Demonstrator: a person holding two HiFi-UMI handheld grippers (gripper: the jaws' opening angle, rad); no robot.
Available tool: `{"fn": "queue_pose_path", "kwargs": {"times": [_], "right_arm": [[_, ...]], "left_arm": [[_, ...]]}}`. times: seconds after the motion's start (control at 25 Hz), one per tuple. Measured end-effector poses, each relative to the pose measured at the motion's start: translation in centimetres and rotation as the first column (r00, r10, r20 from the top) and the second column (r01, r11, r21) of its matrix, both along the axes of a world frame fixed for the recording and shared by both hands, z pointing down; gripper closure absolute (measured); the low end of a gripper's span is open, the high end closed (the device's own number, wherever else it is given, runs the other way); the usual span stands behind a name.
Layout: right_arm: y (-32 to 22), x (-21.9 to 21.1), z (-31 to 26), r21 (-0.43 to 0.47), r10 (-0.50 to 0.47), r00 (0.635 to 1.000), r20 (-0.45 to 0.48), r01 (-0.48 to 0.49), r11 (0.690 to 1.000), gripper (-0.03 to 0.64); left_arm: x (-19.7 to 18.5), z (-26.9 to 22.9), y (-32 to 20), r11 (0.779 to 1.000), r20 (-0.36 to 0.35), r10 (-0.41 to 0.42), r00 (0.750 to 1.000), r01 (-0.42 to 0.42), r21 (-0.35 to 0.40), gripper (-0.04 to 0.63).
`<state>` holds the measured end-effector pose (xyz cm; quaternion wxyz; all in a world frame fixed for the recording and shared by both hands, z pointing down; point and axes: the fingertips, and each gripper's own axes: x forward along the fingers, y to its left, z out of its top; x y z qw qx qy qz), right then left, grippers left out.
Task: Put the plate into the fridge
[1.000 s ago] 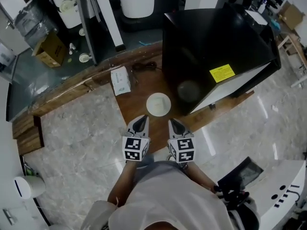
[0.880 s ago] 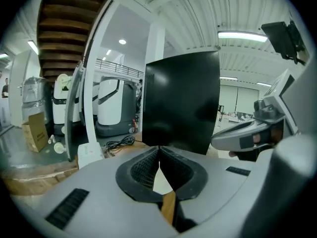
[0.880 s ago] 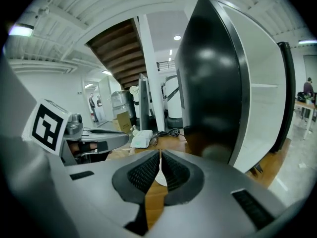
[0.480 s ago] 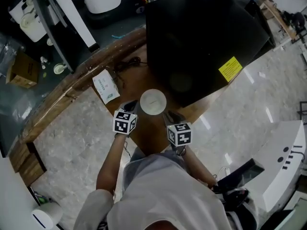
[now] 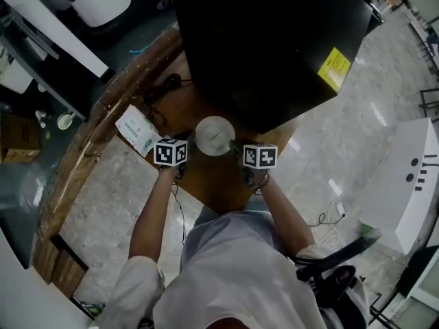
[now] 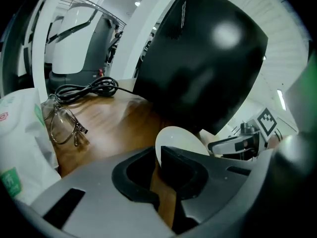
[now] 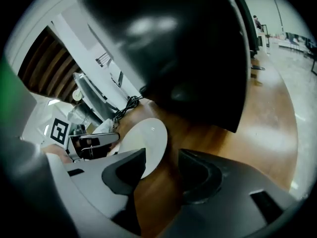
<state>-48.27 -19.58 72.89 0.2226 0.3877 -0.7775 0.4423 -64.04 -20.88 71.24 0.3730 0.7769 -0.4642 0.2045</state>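
A round white plate [image 5: 213,136] lies flat on the wooden table [image 5: 206,184], just in front of the black fridge [image 5: 274,40], whose door looks closed. My left gripper [image 5: 185,140] is at the plate's left rim and my right gripper [image 5: 237,147] at its right rim. In the left gripper view the jaws [image 6: 157,152] show only a narrow slit, with the plate [image 6: 181,142] just beyond the right jaw. In the right gripper view the jaws [image 7: 162,155] are opening wide; the plate [image 7: 141,145] lies ahead, its rim reaching into the gap, untouched by the pads.
A white packet [image 5: 139,130], a pair of glasses [image 6: 64,125] and a black cable [image 5: 161,88] lie on the table to the left of the plate. The table's near edge is at the person's body. A white machine [image 5: 405,177] stands on the floor to the right.
Both grippers have moved forward from the table's near edge and now flank the plate. The head view has swung toward the fridge.
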Motion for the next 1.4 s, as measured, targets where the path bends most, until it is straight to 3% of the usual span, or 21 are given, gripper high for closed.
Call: {"fn": "queue_pose_path", "kwargs": {"times": [0.12,0.2,0.32,0.6,1.08,1.24,1.4], "right_arm": [[-0.8,0.2,1.0,-0.025,0.028,1.0,0.013,-0.027,0.999,0.425],[-1.0,0.1,1.3,-0.016,0.013,1.0,-0.021,-0.013,1.0,0.425],[-0.7,-0.3,1.4,0.005,-0.023,0.997,-0.073,0.023,1.0,0.425],[-0.3,-1.8,1.2,-0.001,-0.054,0.991,-0.126,0.054,0.999,0.425],[-0.5,-2.2,1.3,-0.039,0.093,0.996,-0.014,-0.093,0.995,0.459],[-0.4,-2.3,1.4,-0.102,0.154,0.985,0.084,-0.145,0.984,0.476],[-0.8,-2.5,1.1,-0.181,0.235,0.95,0.204,-0.199,0.963,0.491]], "left_arm": [[0.1,1.5,-0.5,0.997,0.027,0.056,0.998,-0.055,-0.047,0.542],[0.4,2.3,-0.5,0.992,0.038,0.107,0.994,-0.105,-0.065,0.499],[0.7,2.2,-0.5,0.986,0.085,0.163,0.983,-0.159,-0.053,0.492],[0.8,2.2,0.0,0.981,0.083,0.19,0.978,-0.185,-0.063,0.492],[0.8,2.1,0.3,0.972,0.129,0.236,0.963,-0.237,-0.013,0.494],[1.0,2.1,0.3,0.971,0.124,0.239,0.963,-0.238,-0.023,0.494],[1.1,2.1,-0.1,0.974,0.121,0.226,0.967,-0.225,-0.021,0.494]]}}
